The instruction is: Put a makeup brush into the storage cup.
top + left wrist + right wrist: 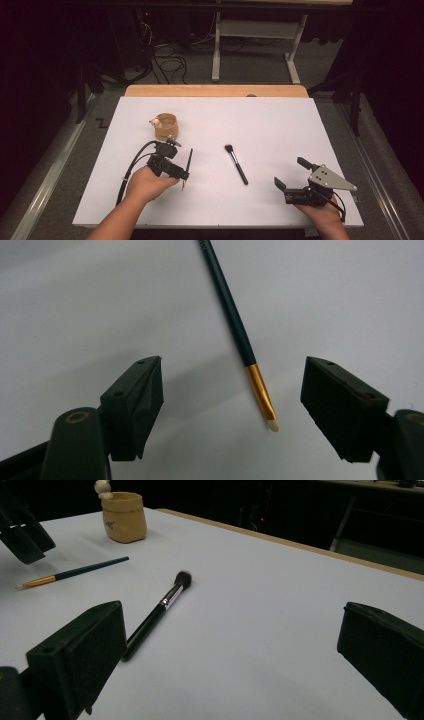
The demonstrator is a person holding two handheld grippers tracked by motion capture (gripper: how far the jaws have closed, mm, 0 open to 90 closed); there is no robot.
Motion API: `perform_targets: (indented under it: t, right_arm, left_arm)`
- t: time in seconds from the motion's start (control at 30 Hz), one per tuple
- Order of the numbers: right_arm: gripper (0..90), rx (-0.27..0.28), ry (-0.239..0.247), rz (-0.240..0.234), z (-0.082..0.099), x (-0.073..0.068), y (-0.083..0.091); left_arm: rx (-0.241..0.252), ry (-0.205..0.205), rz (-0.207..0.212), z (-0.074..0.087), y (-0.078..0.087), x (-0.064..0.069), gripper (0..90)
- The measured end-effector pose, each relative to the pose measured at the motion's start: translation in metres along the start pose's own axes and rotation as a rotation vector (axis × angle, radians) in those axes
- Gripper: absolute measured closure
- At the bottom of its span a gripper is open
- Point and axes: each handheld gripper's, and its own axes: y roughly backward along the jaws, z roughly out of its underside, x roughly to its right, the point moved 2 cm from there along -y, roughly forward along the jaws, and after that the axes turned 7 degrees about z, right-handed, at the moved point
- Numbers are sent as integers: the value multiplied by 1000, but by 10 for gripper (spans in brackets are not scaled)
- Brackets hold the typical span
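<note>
High view overhead, facing forward-down; claw views low, close, sharing the thin brush (235, 320).

Light falls from above onto the white table (260, 130), which reads bright and even in the high view, while the floor and room beyond sink into near black. Shadows are soft and short: a faint one beside the cup (166, 126), another under the paintbrush (235, 330) in the left gripper view. The gold ferrule shows a mild sheen. That view is soft throughout and dims toward its corners. In the right gripper view the near jaws are blurred; the makeup brush (156, 614) is reasonably sharp.
</note>
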Motion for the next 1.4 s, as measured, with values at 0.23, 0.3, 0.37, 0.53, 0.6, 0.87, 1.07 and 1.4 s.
perform_targets:
  t: [0.23,0.3,0.37,0.53,0.6,0.87,1.07,1.4]
  right_arm:
    - [4,-3,0,-1,0,-1,0]
    - [5,-1,3,-1,0,-1,0]
    - [4,-2,2,-1,0,-1,0]
    - [4,-3,0,-1,0,0,0]
    - [5,-1,1,-3,1,0,0]
    - [5,-4,-6,-6,1,-1,-1]
    - [5,-5,2,-3,1,0,-1]
    - [5,-7,-3,-3,2,-1,-2]
  left_arm:
    - [-21,-8,-16,-4,-7,7,292]
    - [-25,-13,-25,-5,-9,8,306]
    - [-39,-20,-35,-6,-11,10,321]
    - [-56,-19,-55,-7,-16,12,358]
    - [-46,-4,-58,-7,-17,12,371]
    - [-25,27,-67,-11,-18,13,453]
    - [-26,30,-72,-12,-20,15,517]
    - [-41,41,-87,-12,-24,16,617]
